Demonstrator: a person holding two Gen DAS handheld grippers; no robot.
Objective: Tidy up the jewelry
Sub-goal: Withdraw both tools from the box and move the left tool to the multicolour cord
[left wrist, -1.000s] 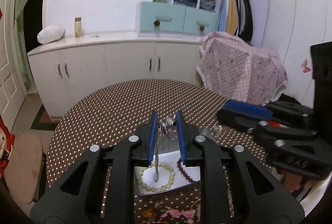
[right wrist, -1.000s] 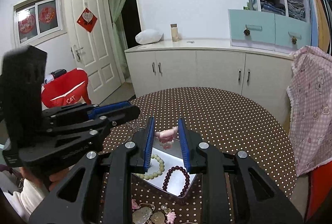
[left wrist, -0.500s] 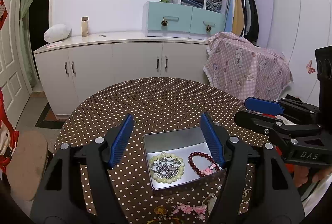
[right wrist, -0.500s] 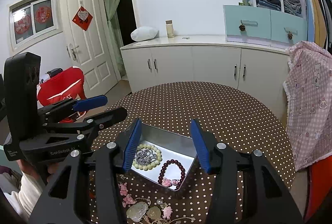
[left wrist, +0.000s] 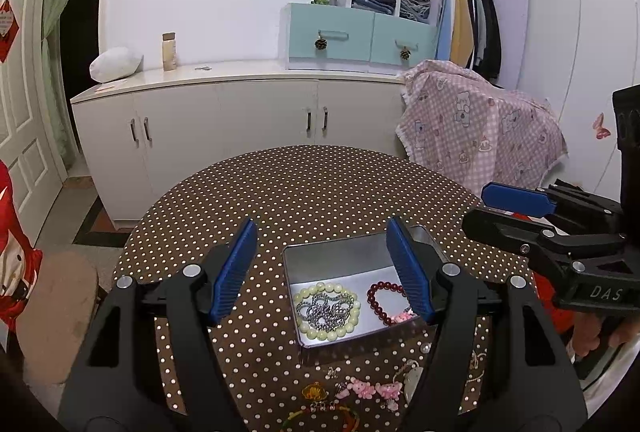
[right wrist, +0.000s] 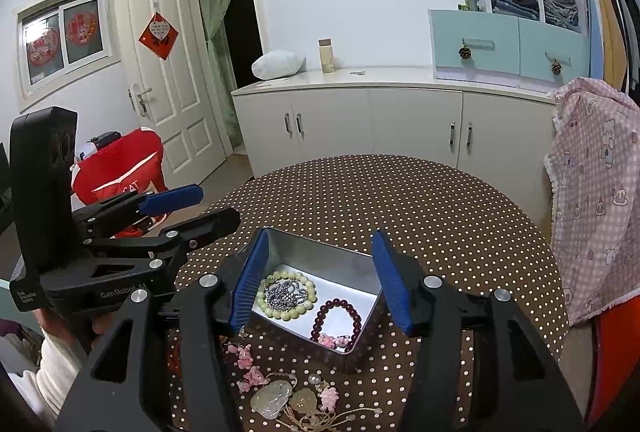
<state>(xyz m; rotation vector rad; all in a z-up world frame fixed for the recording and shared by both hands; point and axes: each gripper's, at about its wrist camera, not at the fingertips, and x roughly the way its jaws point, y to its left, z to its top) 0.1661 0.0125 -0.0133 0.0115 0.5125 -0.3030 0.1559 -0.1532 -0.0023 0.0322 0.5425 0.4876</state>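
A silver metal tin (left wrist: 340,256) (right wrist: 332,262) sits on the brown polka-dot table (left wrist: 320,187). Inside lie a pale green bead bracelet (left wrist: 326,328) with a silver chain (left wrist: 326,308) piled on it, a dark red bead bracelet (left wrist: 380,302) (right wrist: 338,316) and a small pink charm (left wrist: 402,316) (right wrist: 332,340). My left gripper (left wrist: 322,272) is open and empty above the tin. My right gripper (right wrist: 320,278) is open and empty above the tin too. Loose pink charms (right wrist: 250,368) and pale pendants (right wrist: 274,398) lie on the table in front of the tin.
A white cabinet (left wrist: 240,111) runs along the far wall. A chair draped with a pink checked cloth (left wrist: 476,127) stands at the table's right. A red bag (right wrist: 120,167) sits on the left by the door.
Both grippers were shut a second ago, the left on the silver chain, the right on the pink charm. Both have opened, dropped them in the tin, and lifted back.
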